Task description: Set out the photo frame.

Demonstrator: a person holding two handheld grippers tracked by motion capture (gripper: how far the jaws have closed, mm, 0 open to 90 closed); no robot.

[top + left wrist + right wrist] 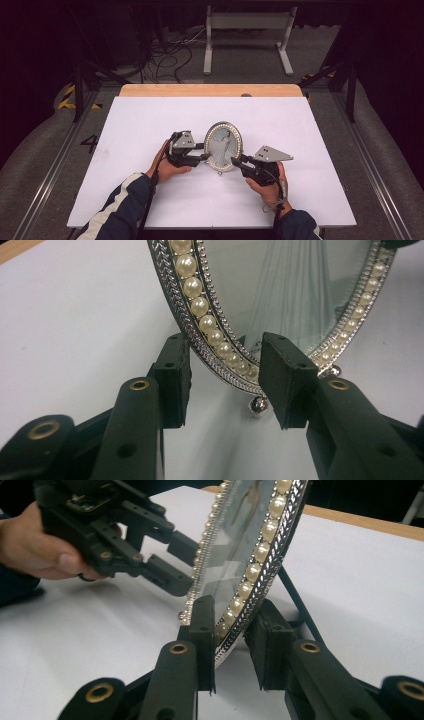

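One oval picture frame [223, 146] is present, standing near the middle of the white worktop [150, 125], somewhat toward the person's side. Its long axis runs up and down, tilted back a little; the glazed face with the portrait is turned toward the person. The rim is silver with a single ring of pearl beads [199, 306] set inside it. Small ball feet [258, 405] show at the lower edge. In the right gripper view a dark prop leg [298, 601] slants from the back of the frame down to the worktop.

Two hand-held grippers are at the frame, one on each side. The left hand-held gripper [206, 156] reaches in at the frame's lower left edge. In its own view the rim passes between the jaws; the pad on the right [285, 375] lies against the beaded front, while the pad on the left stands just beside the rim, and contact there cannot be told. The right hand-held gripper [235, 161] takes the lower right edge: its jaws stand narrow, one pad on the front and one on the back, pressed on the rim.

Two hands hold the grippers, left hand [167, 167] and right hand [270, 189]. Both sleeves are dark; the left carries a white stripe.
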